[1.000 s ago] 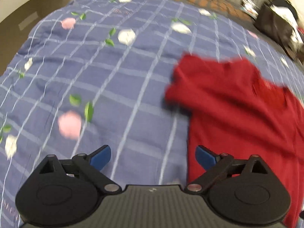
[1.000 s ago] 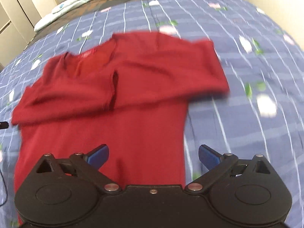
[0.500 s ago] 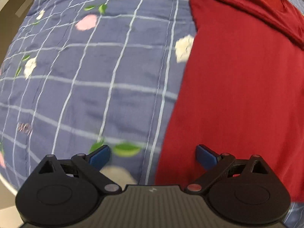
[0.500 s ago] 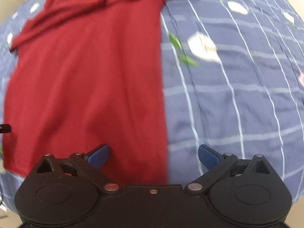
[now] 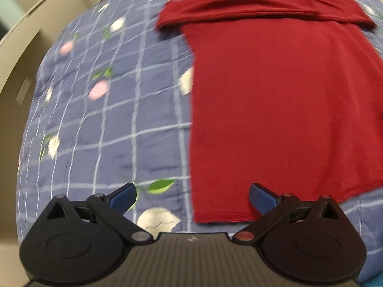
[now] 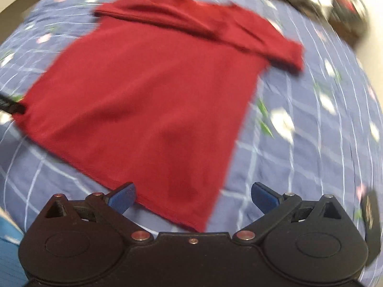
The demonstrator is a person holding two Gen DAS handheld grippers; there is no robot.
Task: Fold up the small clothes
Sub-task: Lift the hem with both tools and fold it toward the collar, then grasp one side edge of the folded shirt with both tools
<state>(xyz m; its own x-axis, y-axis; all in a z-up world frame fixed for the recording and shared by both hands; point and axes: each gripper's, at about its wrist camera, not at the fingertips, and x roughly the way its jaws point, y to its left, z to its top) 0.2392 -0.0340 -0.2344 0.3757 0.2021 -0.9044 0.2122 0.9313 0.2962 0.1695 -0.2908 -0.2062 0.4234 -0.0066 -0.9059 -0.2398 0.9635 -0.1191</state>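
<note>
1. Red shirt (image 5: 275, 100) lies flat on the blue checked bedspread (image 5: 115, 124), sleeves folded across the top near the collar, hem nearest the tongs.
2. L gripper (image 5: 192, 195): blue fingers wide apart, holding nothing, over the shirt's bottom-left hem corner. Half a sec ago it was lower & closer to the shirt's left edge; now it has pulled back, so the whole shirt incl. hem shows in the left wrist view.
3. R gripper (image 6: 192, 195): also spread wide, empty, over the bottom-right hem corner of the shirt (image 6: 153, 91). It too has backed off since 0.5 s ago; hem corner now sits between its fingers in the view.
4. Shirt itself looks unchanged vs. earlier frames: same fold, same spot.
5. Both views blurred w/ motion.
6. Dark bag (image 6: 344, 9) at far edge of bed, well apart from shirt. Beige furniture (image 5: 21, 55) beside the bed on the left.
</note>
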